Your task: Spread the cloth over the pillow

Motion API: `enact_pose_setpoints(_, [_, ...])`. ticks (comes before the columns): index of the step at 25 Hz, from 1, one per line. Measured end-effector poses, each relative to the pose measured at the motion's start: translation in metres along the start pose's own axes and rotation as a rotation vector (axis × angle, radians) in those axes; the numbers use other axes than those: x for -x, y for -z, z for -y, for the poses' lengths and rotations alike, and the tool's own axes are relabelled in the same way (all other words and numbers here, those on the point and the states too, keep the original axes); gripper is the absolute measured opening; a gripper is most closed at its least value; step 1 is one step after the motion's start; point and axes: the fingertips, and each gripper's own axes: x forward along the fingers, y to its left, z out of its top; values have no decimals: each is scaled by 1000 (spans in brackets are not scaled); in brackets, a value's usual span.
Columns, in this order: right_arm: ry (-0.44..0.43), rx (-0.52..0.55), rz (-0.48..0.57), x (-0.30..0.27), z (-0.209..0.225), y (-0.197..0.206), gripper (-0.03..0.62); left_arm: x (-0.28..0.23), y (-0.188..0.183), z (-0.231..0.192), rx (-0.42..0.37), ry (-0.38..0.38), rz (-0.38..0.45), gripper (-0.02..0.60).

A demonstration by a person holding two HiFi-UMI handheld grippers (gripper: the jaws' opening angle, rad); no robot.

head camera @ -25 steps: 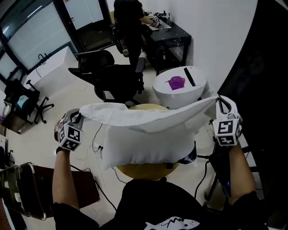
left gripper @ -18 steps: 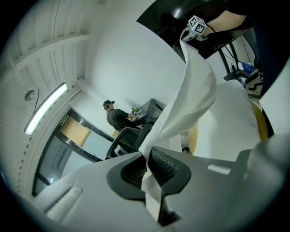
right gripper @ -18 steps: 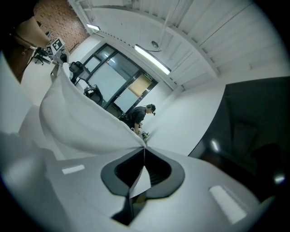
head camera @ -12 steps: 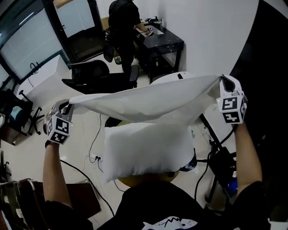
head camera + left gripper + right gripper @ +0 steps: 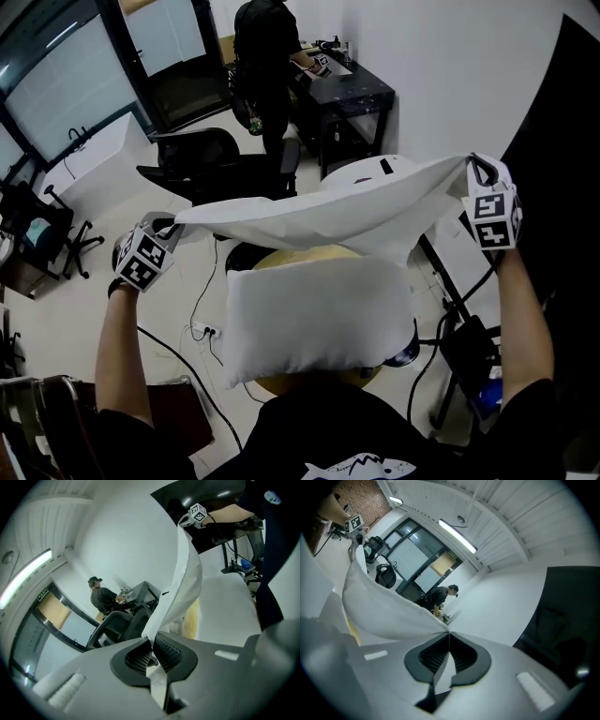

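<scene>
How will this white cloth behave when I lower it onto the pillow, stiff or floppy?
Probably floppy: the thin white fabric cloth droops in soft folds between the left gripper and right gripper. Likely light, since small corner pinches hold it up. It should drape over the plump white pillow rather than keep its shape.

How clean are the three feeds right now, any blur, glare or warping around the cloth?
Head view: evenly lit, sharp on the cloth and pillow, with a black vignette at the right. Left gripper view: heavy fisheye bending; the ceiling light strip is bright, without flare. Right gripper view: same warping, dark corners, cloth not blown out.
</scene>
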Motion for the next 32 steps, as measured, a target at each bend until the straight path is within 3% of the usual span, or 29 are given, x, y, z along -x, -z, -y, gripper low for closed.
enact_pose_setpoints(3, [-4,-1,1,3,-8,7,12,-5,9,44,-14,73,-3,0])
enact_pose_setpoints(7, [-42,6,-19,5,-31,26,12,-16,23,132,-18,224,-16,0])
enact_pose_setpoints(11, [-79,-11,-53,7,-56,48,12,-32,34,209,19,337,-25,0])
enact_pose_setpoints(15, [-102,-25,-69,6,-73,61,12,-38,42,249,73,395,-41,0])
enact_pose_setpoints(19, [-118,-42,-69,5,-79,63,12,-36,49,280,67,465,-77,9])
enact_pose_setpoints(24, [-122,-43,-56,5,-80,58,12,-25,47,282,89,435,-62,26])
enact_pose_setpoints(28, [-130,-48,-46,4,-81,58,12,-18,36,273,154,382,-10,48])
enact_pose_setpoints(32, [-138,-50,-44,5,-86,56,12,-17,31,262,203,301,39,2])
